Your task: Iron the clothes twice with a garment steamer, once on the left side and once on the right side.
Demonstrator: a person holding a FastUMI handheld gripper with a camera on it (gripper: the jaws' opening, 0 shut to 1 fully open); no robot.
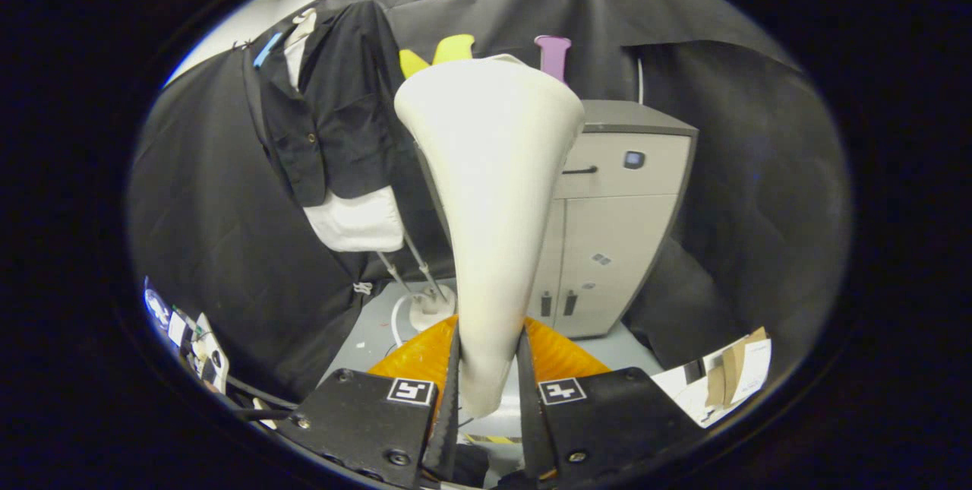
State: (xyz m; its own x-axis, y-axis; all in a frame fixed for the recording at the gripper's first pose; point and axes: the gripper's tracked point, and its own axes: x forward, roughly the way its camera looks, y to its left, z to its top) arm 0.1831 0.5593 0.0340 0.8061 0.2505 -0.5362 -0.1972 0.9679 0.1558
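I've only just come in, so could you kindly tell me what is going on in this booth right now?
A hand-held two-finger gripper is shut on the narrow handle end of a cream-white, cone-shaped garment steamer, which widens upward beyond the fingers. The black jacket over a white shirt hangs on a thin metal stand further off, ahead and to the left, and the steamer head is apart from it, so no ironing pass looks under way yet. A grey cabinet stands behind, and an orange base sits just under the fingers.
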